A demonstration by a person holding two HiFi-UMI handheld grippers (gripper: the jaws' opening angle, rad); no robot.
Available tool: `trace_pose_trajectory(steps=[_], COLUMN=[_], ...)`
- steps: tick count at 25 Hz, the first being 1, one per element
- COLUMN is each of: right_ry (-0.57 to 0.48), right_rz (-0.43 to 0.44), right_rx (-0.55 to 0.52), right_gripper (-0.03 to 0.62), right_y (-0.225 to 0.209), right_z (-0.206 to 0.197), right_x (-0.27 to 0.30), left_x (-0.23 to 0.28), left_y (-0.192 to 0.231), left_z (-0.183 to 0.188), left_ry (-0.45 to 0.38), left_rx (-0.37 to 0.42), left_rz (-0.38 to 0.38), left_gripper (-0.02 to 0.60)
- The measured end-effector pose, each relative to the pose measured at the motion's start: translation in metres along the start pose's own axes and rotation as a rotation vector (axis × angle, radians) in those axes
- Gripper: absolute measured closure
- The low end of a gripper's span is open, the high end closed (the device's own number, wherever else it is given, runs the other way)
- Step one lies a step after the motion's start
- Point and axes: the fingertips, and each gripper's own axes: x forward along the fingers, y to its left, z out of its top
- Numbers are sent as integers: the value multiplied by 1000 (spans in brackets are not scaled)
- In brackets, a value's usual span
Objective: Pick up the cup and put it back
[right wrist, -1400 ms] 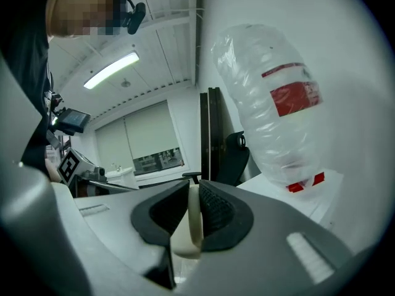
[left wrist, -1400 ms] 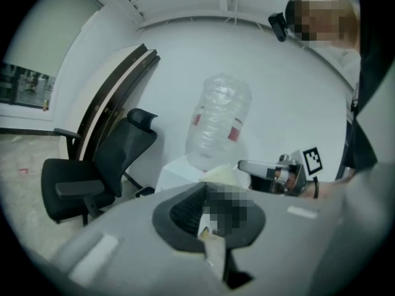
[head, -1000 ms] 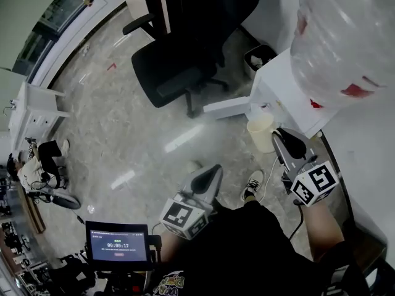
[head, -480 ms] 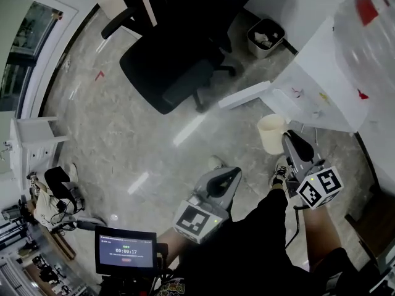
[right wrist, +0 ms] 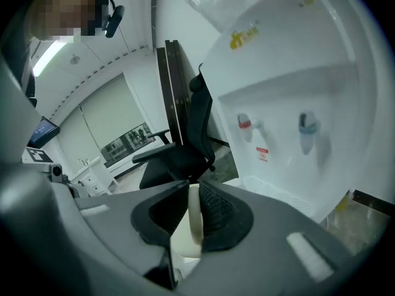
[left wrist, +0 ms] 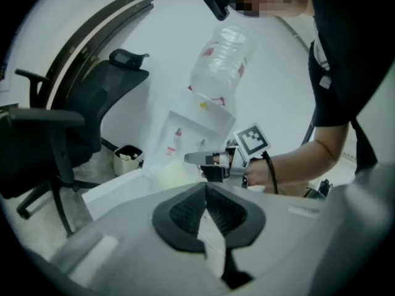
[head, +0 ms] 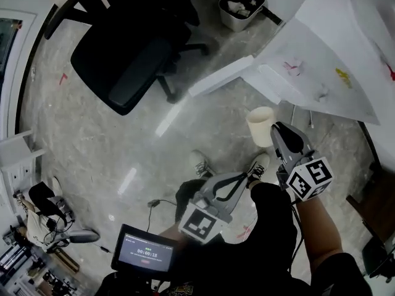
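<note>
A cream paper cup (head: pixel 260 125) hangs upright over the floor in front of the water dispenser (head: pixel 321 60). My right gripper (head: pixel 275 132) is shut on its rim wall. In the right gripper view the cup's wall (right wrist: pixel 194 217) stands pinched between the black pads, below the red tap (right wrist: pixel 245 123) and blue tap (right wrist: pixel 307 125). My left gripper (head: pixel 242 177) is shut and empty, low near the person's shoes. The left gripper view shows its pads (left wrist: pixel 191 211) meeting, with the right gripper (left wrist: pixel 199 160) and the pale cup (left wrist: pixel 173 176) beyond them.
The dispenser's white drip tray ledge (head: pixel 219 79) sticks out left of the cup, with a water bottle (left wrist: pixel 219 66) on top of the dispenser. A waste bin (head: pixel 241 8) stands behind. A black office chair (head: pixel 123 60) occupies the floor at left. A small screen (head: pixel 145 251) sits near the bottom.
Both grippers have dropped lower. The cup went down with the right gripper, still pinched in it. The head view has tilted further toward the floor.
</note>
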Motion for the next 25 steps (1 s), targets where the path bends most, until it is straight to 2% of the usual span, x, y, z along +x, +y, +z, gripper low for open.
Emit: trace_pose_trajectory(steps=[3, 7, 12, 18, 22, 25], right_ry=[9, -10, -30, -64, -129, -135], right_rz=[-15, -47, -121, -276, -384, -473], right_rx=[-18, 5, 70, -56, -74, -50], right_gripper=[540, 540, 540, 540, 540, 540], right_y=[-52, -125, -199, -282, -336, -375], right_z=[-58, -121, -185, -219, -205, -207], right_x=[29, 79, 152, 215, 248, 261], left_x=[61, 131, 180, 209, 211, 207], left_y=[13, 34, 69, 113, 150, 155], left_z=[-46, -89, -148, -190, -175, -169], left_ry=[-9, -54, -127, -119, -178, -183], left_rx=[30, 25, -7, 7, 90, 118], left_rz=[-54, -130, -169, -186, -138, -134], left_gripper=[577, 577, 577, 577, 577, 577])
